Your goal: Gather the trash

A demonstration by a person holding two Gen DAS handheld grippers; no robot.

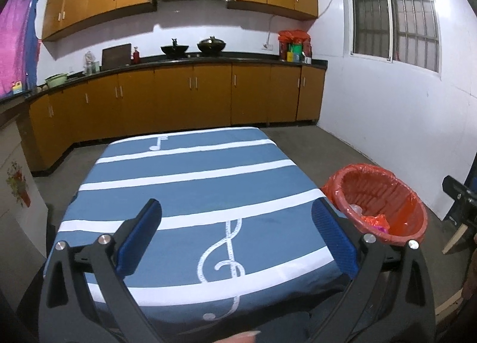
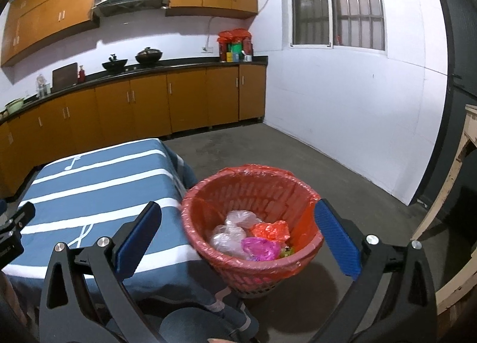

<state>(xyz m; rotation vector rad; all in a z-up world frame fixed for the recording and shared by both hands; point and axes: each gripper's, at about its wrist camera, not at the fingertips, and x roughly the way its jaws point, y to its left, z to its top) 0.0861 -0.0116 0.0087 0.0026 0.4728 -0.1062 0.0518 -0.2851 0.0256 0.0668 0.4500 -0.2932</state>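
A red basket lined with a red plastic bag [image 2: 253,191] stands on the floor right of the table and also shows in the left wrist view [image 1: 378,185]. Inside lie crumpled clear bags [image 2: 231,231], an orange bag [image 2: 271,229] and a pink bag [image 2: 259,249]. My right gripper [image 2: 238,225] is open and empty, held above the basket with its blue pads either side. My left gripper [image 1: 237,225] is open and empty over the table's blue and white striped cloth [image 1: 190,173]. No trash shows on the cloth.
Wooden kitchen cabinets [image 1: 190,95] with a dark counter run along the far wall. A white wall with a barred window [image 1: 393,15] is at the right. A pale wooden frame [image 2: 453,194] stands at the far right. Grey concrete floor [image 2: 298,149] surrounds the table.
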